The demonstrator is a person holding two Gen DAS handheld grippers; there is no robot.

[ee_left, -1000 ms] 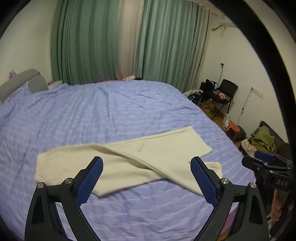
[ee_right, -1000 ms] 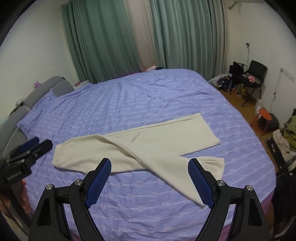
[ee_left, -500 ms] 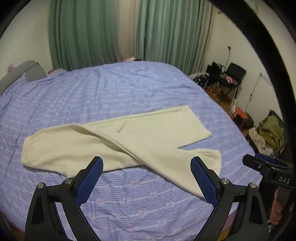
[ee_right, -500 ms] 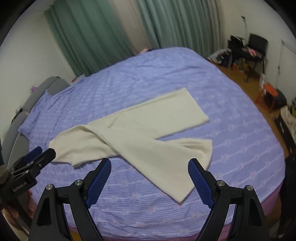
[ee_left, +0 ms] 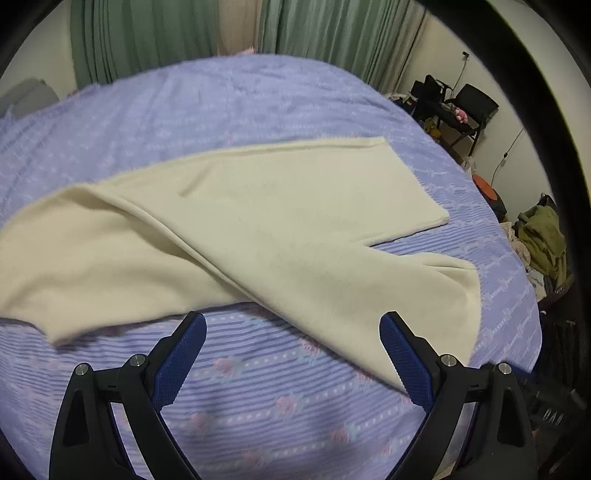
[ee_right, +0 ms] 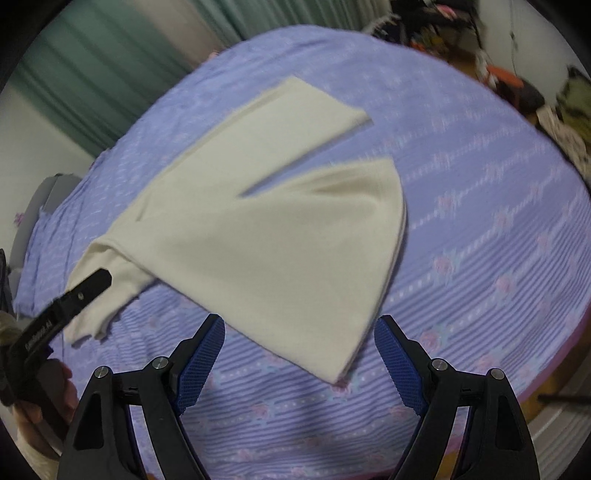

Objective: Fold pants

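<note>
Both hand-held grippers have dropped closer to the bed since a second ago, so the cream fleece pants (ee_left: 258, 229) now fill much more of each view and the green curtains (ee_left: 155, 33) have slid up to the top edge. From my left wrist camera, the left hand-held gripper (ee_left: 293, 332) has its blue-padded jaws spread wide with nothing between them, hovering above the lavender striped bedspread with pink flower print (ee_left: 258, 398), just short of the pants' near edge. From my right wrist camera, the right hand-held gripper (ee_right: 299, 334) is also spread wide and empty, tilted down over the near corner of the closer pant leg. The pants lie flat on the bed, the two legs splayed apart in a V toward the right side, the nearer leg overlapping the waist part. In the right view I see the left hand-held gripper's black finger over the waist end at the left, with a person's hand (ee_right: 55, 391) behind it. A black chair (ee_left: 469, 110) and an olive pile of clothes (ee_left: 543, 236) sit beyond the bed on the right.
</note>
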